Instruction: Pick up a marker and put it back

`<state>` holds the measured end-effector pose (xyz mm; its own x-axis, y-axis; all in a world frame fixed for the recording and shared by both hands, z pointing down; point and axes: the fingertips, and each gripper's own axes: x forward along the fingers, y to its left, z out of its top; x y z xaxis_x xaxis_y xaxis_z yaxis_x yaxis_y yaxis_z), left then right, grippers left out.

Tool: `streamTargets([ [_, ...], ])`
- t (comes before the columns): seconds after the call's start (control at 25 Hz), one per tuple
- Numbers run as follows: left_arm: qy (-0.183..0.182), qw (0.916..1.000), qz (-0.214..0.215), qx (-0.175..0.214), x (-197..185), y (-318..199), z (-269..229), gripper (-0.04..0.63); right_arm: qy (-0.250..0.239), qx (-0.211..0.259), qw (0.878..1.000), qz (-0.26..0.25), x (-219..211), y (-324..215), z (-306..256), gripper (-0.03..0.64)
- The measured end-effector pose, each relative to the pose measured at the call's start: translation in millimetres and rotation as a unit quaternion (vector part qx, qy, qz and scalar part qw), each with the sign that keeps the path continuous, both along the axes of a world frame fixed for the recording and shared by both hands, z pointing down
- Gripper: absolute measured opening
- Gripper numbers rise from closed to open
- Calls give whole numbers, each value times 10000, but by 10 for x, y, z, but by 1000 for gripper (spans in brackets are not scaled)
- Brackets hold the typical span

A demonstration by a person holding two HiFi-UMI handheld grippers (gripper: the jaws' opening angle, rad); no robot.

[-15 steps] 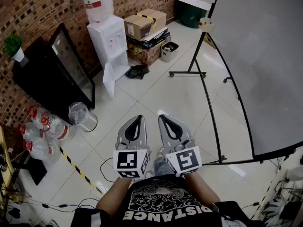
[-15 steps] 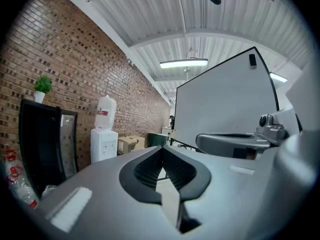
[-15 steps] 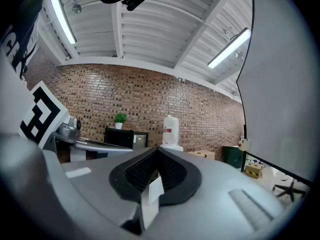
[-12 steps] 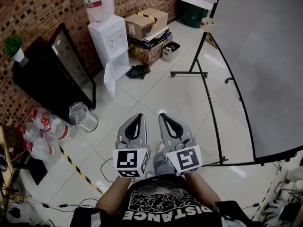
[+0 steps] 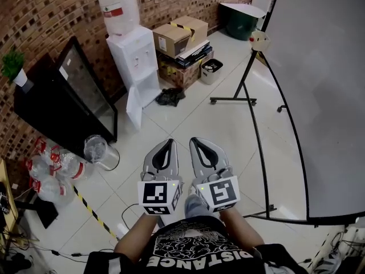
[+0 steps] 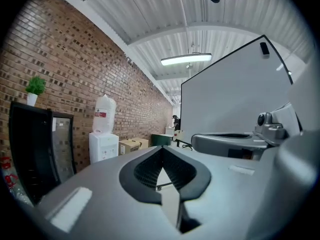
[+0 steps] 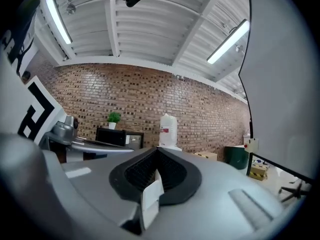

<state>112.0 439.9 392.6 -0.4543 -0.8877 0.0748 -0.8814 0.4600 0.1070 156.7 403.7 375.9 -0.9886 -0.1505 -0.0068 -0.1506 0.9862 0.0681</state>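
No marker shows clearly in any view. A big whiteboard [image 5: 325, 84] on a black stand fills the right of the head view, with a small pale holder [image 5: 259, 39] fixed at its left edge. In front of my body, over the tiled floor, I hold both grippers level and side by side. The left gripper [image 5: 169, 142] is shut with nothing in it, and so is the right gripper [image 5: 195, 141]. In the left gripper view the left gripper [image 6: 162, 150] has its jaws together. The right gripper [image 7: 157, 152] looks the same in its own view.
A white water dispenser [image 5: 137, 61] stands by the brick wall, with cardboard boxes [image 5: 179, 36] and a green bin [image 5: 242, 19] further along. At the left are a black cabinet [image 5: 68, 104] and several water bottles [image 5: 54, 173]. The whiteboard's stand legs [image 5: 251, 101] cross the floor.
The head view has shifted a little, so the room sits lower and further right in the picture. Both grippers stay side by side and shut.
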Motion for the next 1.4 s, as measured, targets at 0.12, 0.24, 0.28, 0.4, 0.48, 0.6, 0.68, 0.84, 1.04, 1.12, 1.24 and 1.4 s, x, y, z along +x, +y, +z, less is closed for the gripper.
streamTargets([
  [0.12, 2, 10000, -43, -19, -214, -292, -27, 6, 10, -34, 10000, -21, -230, -303, -7, 0],
  [0.24, 12, 10000, -64, -39, -413, -632, -55, 6, 65, -96, 9999, -37, -440, -628, -22, 0],
  [0.28, 21, 10000, -57, -51, -470, -756, -62, 6, 71, -119, 9999, -37, -502, -745, -32, 0],
  [0.4, 44, 9999, -19, -94, -622, -1124, -81, 6, 41, -183, 9998, -43, -674, -1094, -65, 0],
  [0.48, 28, 9999, 4, -115, -707, -1360, -90, 6, 17, -202, 9998, -36, -768, -1326, -85, 0],
  [0.6, 4, 9999, 38, -140, -810, -1688, -86, 6, -12, -209, 9998, -23, -875, -1639, -92, 0],
  [0.68, 2, 9999, 66, -142, -872, -1868, -89, 6, -14, -229, 9997, -3, -940, -1813, -92, 0],
  [0.84, -1, 9998, 123, -143, -1000, -2145, -88, 6, -45, -233, 9997, 33, -1080, -2087, -111, 0],
  [1.04, 39, 9998, 122, -118, -1157, -2410, -62, 6, -38, -183, 9998, 64, -1217, -2352, -91, 0],
  [1.12, 46, 9998, 155, -112, -1228, -2516, -60, 6, -55, -181, 9998, 111, -1281, -2456, -102, 0],
  [1.24, 47, 9996, 248, -87, -1335, -2678, -43, 6, -80, -145, 9997, 168, -1386, -2593, -94, 0],
  [1.4, 72, 9993, 368, -34, -1532, -2922, -2, 6, -108, -50, 9997, 203, -1581, -2782, -59, 0],
])
